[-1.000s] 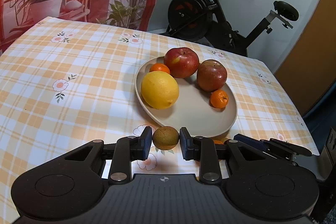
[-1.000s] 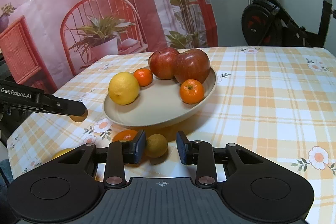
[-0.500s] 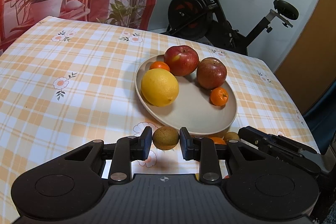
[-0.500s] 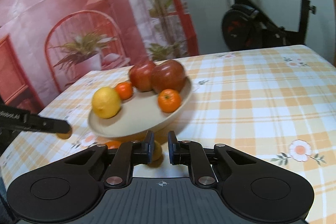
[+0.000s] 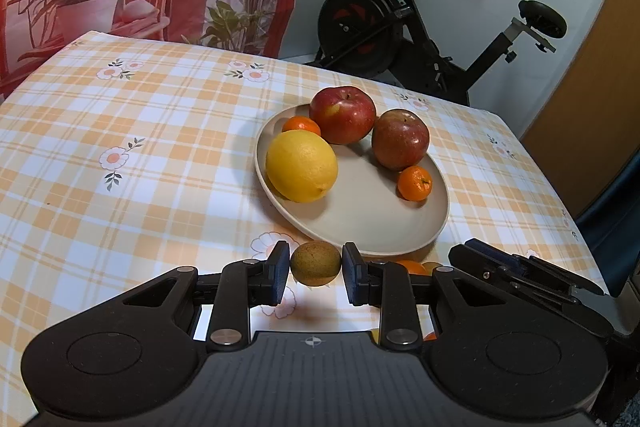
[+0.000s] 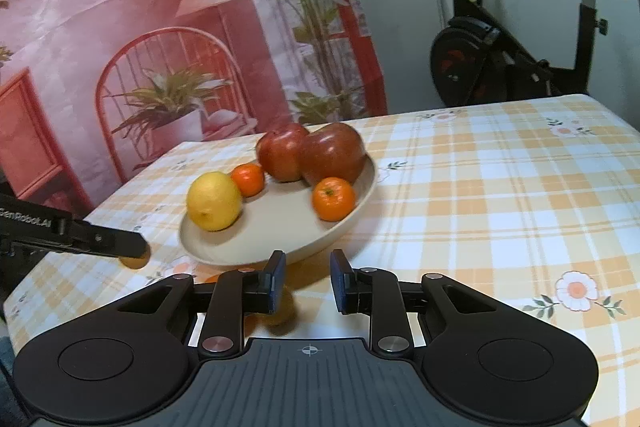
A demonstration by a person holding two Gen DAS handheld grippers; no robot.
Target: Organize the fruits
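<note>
Left gripper (image 5: 316, 267) is pinched on a small brown-green fruit (image 5: 315, 269), one pad on each side, just short of the near rim of the beige plate (image 5: 360, 227); whether the fruit is clear of the table (image 5: 120, 187) I cannot tell. The plate carries a lemon (image 5: 302, 165), two red apples (image 5: 343, 115) (image 5: 400, 139) and two mandarins (image 5: 415, 183) (image 5: 302, 126), with bare space only in the near and middle part. Right gripper (image 6: 308, 279) has its pads apart with only tablecloth showing between them. A second small fruit (image 6: 282, 309), blurred, sits low under its left finger, not in the gap. A loose mandarin (image 5: 408, 266) lies on the table close by, partly hidden. Risks, as I judge them: the held fruit is round and gripped only at two narrow patches, so a tilt or jolt could squirt it out and send it rolling. Released too near the rim, it could roll back off the shallow plate, or knock the lemon. The two grippers work close together at the same near rim — a careless reach could clash them. The right gripper's finger could also nudge the blurred fruit or the loose mandarin toward the table's near edge instead of framing it.
</note>
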